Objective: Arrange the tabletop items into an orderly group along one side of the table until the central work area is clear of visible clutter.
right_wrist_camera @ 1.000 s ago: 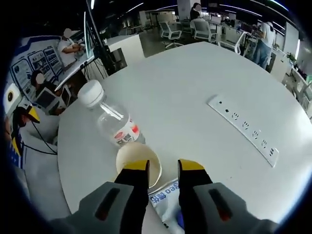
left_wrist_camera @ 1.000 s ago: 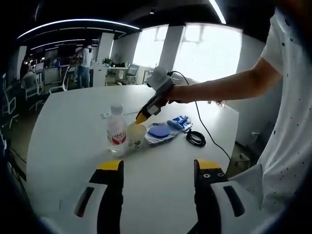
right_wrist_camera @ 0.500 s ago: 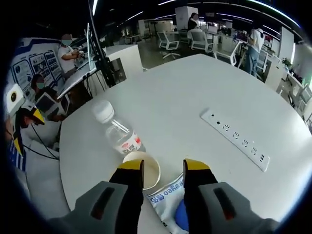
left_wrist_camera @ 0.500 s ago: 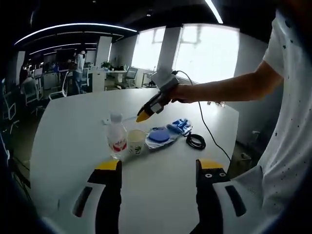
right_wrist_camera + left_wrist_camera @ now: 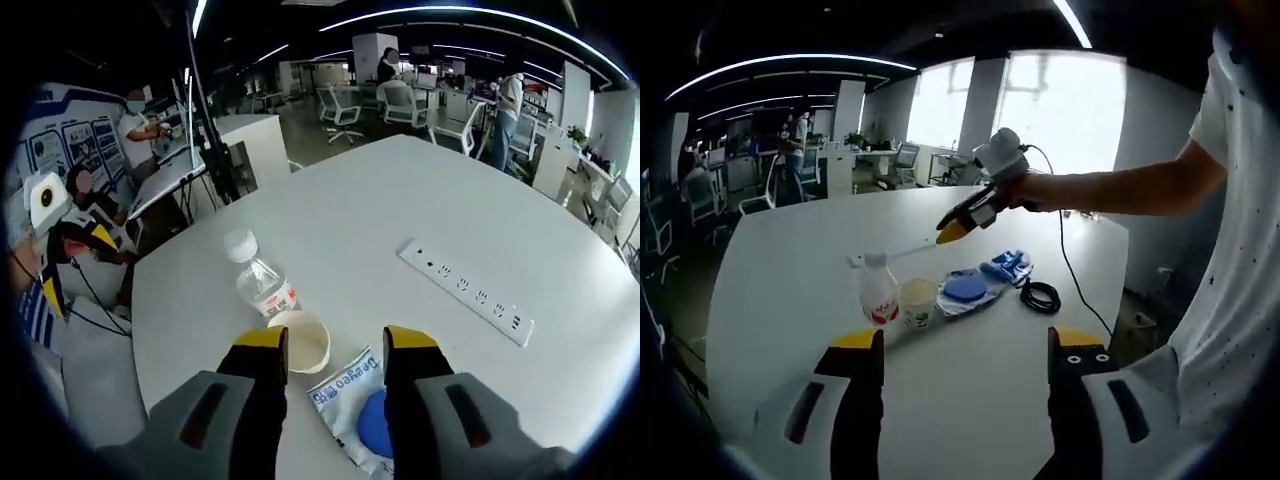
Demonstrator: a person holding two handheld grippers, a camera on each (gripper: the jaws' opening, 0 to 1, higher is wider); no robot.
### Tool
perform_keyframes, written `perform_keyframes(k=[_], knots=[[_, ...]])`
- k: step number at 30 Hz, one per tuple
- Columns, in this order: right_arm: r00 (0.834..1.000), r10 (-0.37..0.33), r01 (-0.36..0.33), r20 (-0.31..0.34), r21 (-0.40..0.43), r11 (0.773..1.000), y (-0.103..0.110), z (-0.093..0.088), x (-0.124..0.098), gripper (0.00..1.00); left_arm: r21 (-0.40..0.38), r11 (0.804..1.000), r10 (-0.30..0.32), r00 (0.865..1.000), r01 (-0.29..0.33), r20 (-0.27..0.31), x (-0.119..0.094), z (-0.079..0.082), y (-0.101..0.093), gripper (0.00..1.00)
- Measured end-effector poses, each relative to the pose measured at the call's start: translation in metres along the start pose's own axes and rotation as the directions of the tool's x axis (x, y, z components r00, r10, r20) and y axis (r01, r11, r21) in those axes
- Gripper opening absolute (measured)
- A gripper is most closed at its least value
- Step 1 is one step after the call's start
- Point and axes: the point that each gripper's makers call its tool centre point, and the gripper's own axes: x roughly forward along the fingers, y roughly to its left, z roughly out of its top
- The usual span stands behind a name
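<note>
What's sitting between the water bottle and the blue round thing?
A paper cup stands between the water bottle and the blue round thing. The left gripper view shows all three in a row.

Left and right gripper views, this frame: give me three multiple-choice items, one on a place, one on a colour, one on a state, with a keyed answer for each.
1. What stands right beside the water bottle?
A. the coiled black cable
B. the paper cup
C. the power strip

2. What colour is the bottle's cap?
A. white
B. red
C. green

3. How do the right gripper's jaws stand?
A. shut on the cup
B. shut on the bottle
C. open, holding nothing

Answers:
1 B: the paper cup sits next to the bottle, while the coiled black cable lies past the blue items and the power strip lies apart.
2 A: the cap shows white in both views.
3 C: a gap shows between the yellow tips, raised above the table.
</note>
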Motion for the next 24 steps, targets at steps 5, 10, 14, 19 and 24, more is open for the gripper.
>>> perform_keyframes(k=[5,10,14,19,24], knots=[[0.999,-0.019,0.019,0.026,0.015,1.0,-0.003,-0.005,-0.021,0.39,0.014,1.0,0.0,1.0,0.0,0.001,0.0,0.006,-0.001,0.69],[0.997,-0.04,0.037,0.063,0.036,0.999,-0.004,-0.009,-0.044,0.4,0.026,1.0,-0.004,1.0,0.004,-0.001,0.001,0.011,-0.004,0.71],[0.994,-0.059,0.055,0.087,0.055,0.997,-0.007,-0.016,-0.065,0.42,0.041,0.999,-0.011,1.0,0.012,-0.015,0.003,0.012,-0.009,0.71],[0.989,-0.086,0.077,0.117,0.077,0.994,-0.009,-0.023,-0.091,0.44,0.054,0.998,-0.021,1.0,0.022,-0.014,0.005,0.017,-0.016,0.73],[0.984,-0.109,0.096,0.139,0.095,0.991,-0.012,-0.032,-0.115,0.46,0.071,0.997,-0.027,0.999,0.029,-0.025,0.007,0.02,-0.02,0.74]])
